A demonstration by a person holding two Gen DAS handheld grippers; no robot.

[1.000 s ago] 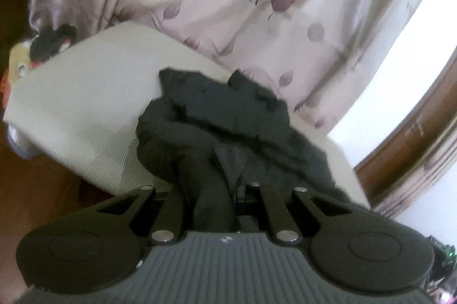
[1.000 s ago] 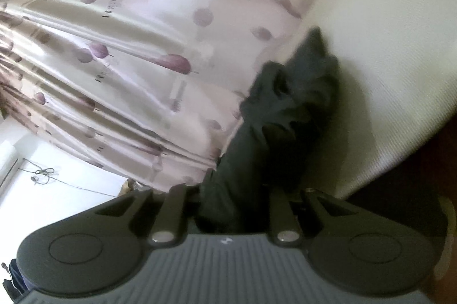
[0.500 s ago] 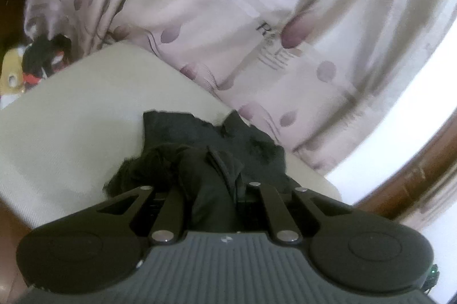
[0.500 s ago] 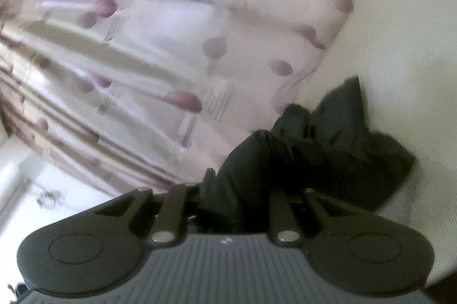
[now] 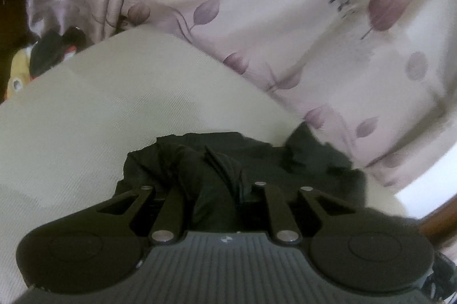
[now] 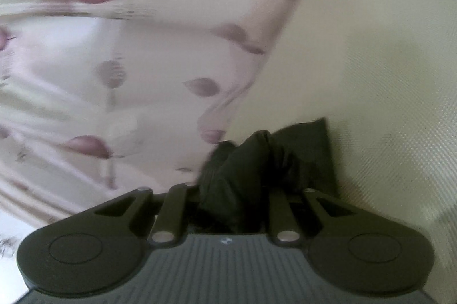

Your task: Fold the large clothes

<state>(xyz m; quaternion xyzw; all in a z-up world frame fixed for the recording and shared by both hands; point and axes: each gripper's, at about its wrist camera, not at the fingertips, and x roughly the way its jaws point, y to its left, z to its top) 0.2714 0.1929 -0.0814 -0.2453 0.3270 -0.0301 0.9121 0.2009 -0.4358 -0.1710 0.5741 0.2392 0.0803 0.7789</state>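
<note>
A pale cream cloth-covered surface (image 5: 120, 110) with a fine woven rib filled the near and left part of the left wrist view, its far edge running up against a satin curtain (image 5: 257, 4) printed with mauve leaves. The same curtain (image 6: 114, 61) took up the left of the right wrist view, blurred, with the cream surface (image 6: 385, 47) spreading away to the right. At the far left of the left view, beyond the surface's corner, sat a dim heap of coloured soft things (image 5: 42, 52), too dark to name; at the lower right ran a strip of brown wooden trim (image 5: 437, 221) below a bright white patch. The dark garment (image 5: 228, 158) lay bunched on the surface close to the curtain, right in front of both tools. The left gripper (image 5: 221, 198) had a fold of it between its fingers, its jaws having just been opening, and whether the pads pressed the cloth could not be told. The right gripper (image 6: 228, 204) was clenched on another bunch of the garment (image 6: 257, 161).
</note>
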